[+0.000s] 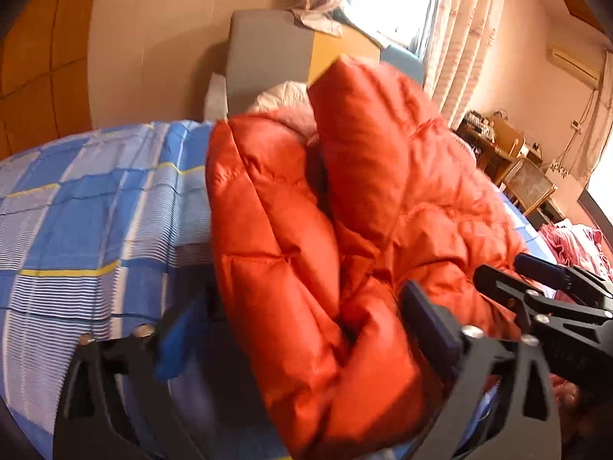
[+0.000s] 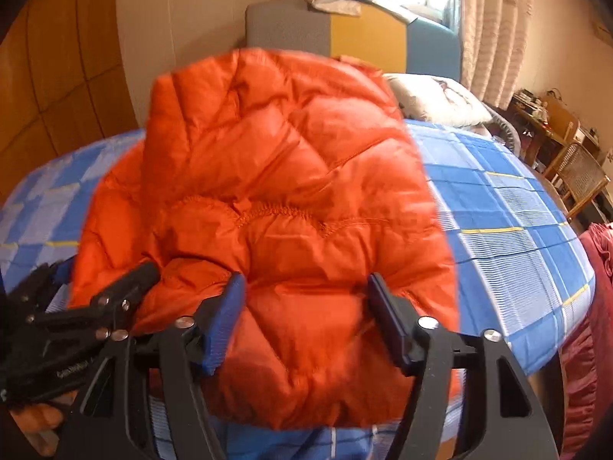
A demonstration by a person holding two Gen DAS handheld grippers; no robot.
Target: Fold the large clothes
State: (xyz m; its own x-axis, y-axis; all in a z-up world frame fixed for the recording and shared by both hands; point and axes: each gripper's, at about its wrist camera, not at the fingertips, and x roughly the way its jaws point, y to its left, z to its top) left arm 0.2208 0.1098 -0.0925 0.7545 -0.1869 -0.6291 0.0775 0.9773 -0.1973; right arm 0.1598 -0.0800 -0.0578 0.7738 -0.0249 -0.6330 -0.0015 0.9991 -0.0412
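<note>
An orange quilted down jacket (image 2: 268, 207) lies bunched on a bed covered with a blue checked sheet (image 2: 509, 207), its padded panels folded over one another into a thick mound. The left gripper (image 1: 302, 329) stands with its jaws spread wide on either side of the jacket's near end; its blue-padded fingers (image 1: 429, 322) flank the fabric, and whether the pads actually press it is hard to judge through the motion blur. The right gripper (image 2: 306, 318) likewise straddles the jacket's lower edge, jaws apart, with the puffed cloth bulging between the pads and not clearly pinched. In the left wrist view the right gripper (image 1: 544, 291) juts in from the right edge, only partly in frame; in the right wrist view the left gripper (image 2: 103, 299) enters at lower left, with a few of the person's fingers (image 2: 38, 418) visible beneath it. A white pillow (image 2: 433, 99) rests near the headboard (image 2: 291, 30), partly hidden behind the jacket. The jacket's sleeves and collar cannot be made out in the heap. A wooden chair (image 2: 582, 180) and a cluttered desk (image 2: 536, 115) sit blurred at the far right; red fabric (image 2: 590, 306) is cut off at the frame's edge.
</note>
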